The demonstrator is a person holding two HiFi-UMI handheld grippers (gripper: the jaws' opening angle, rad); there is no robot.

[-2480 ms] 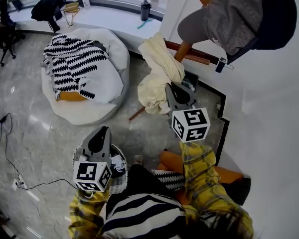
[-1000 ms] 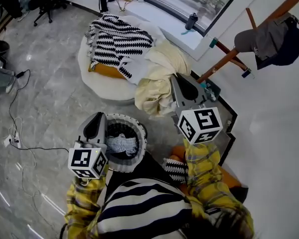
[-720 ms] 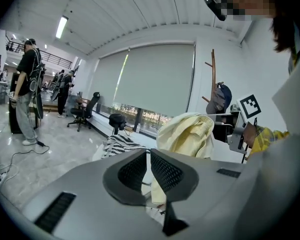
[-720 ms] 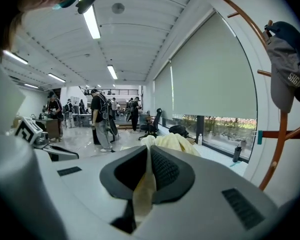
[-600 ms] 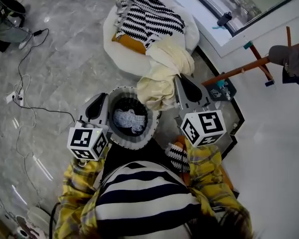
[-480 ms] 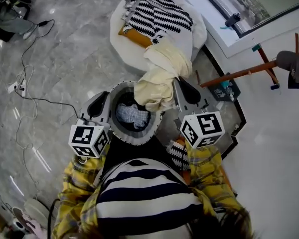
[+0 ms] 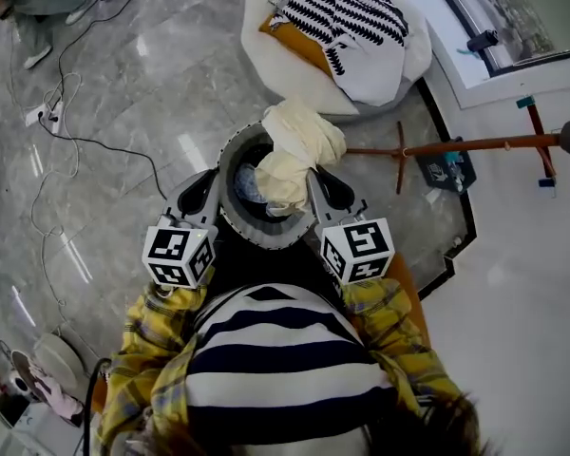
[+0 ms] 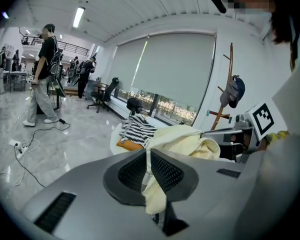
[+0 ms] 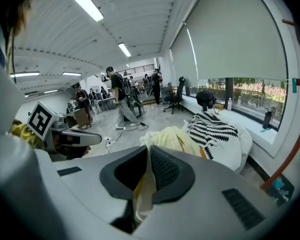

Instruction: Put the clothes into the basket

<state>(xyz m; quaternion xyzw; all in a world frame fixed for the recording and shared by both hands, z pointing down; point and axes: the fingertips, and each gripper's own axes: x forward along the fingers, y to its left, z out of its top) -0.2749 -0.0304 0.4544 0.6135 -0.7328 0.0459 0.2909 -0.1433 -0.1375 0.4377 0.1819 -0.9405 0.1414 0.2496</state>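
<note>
A cream garment (image 7: 299,148) hangs bunched over the mouth of the round grey-and-white basket (image 7: 230,160), right in front of the person. Its lower folds dip inside the rim. My right gripper (image 7: 321,182) sits at the basket's right edge, shut on the cream cloth (image 9: 172,139), which is pinched between its pads (image 9: 162,169). At the left edge my left gripper (image 7: 209,182) is also shut, with a strip of the same cloth (image 8: 185,141) caught between its pads (image 8: 165,171). A pale bluish garment (image 7: 250,184) lies in the basket's bottom.
A white beanbag (image 7: 389,69) behind the basket carries a black-and-white zigzag garment (image 7: 347,6) and an orange cushion (image 7: 294,44). A wooden coat stand (image 7: 456,145) lies to the right by the wall. Cables (image 7: 76,93) trail over the marble floor at left. People (image 8: 42,79) stand far off.
Both grippers came down and closer to the person, bringing the cream garment from beside the beanbag onto the basket's mouth. The left gripper, beside the basket before, now has the cloth in its jaws.
</note>
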